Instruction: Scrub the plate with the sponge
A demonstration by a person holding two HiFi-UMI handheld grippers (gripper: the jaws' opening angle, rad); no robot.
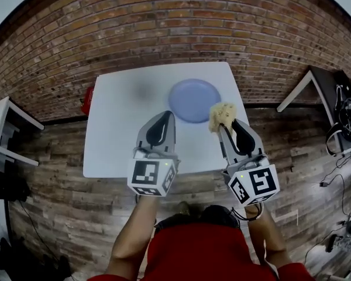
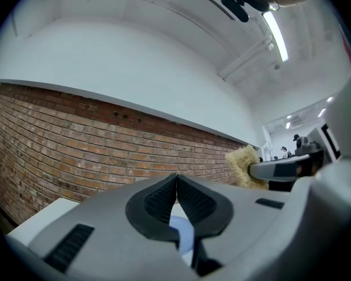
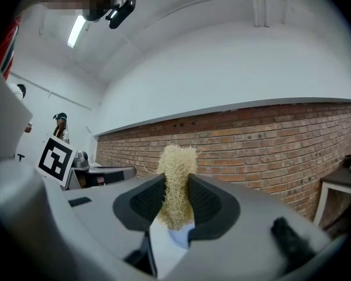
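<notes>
Now, a person stands at a small table with a gripper in each hand, ready to scrub a plate.
A brick wall (image 1: 164,22) runs behind a white table (image 1: 117,133) set on a wooden plank floor (image 1: 58,174). A round blue plate (image 1: 194,100) lies flat on the table's far right part. Both grippers point level over the near edge, short of the plate. The left gripper (image 1: 167,115) has its jaws pressed together with nothing between them. The right gripper (image 1: 225,124) is clamped on a shaggy tan sponge (image 1: 222,115), which sticks out past the jaw tips, just beside the plate's near rim and apparently above it. This looks like the approach step, with scrubbing not yet begun. Next, the sponge likely needs lowering onto the plate's face, perhaps with the left gripper steadying the rim.
</notes>
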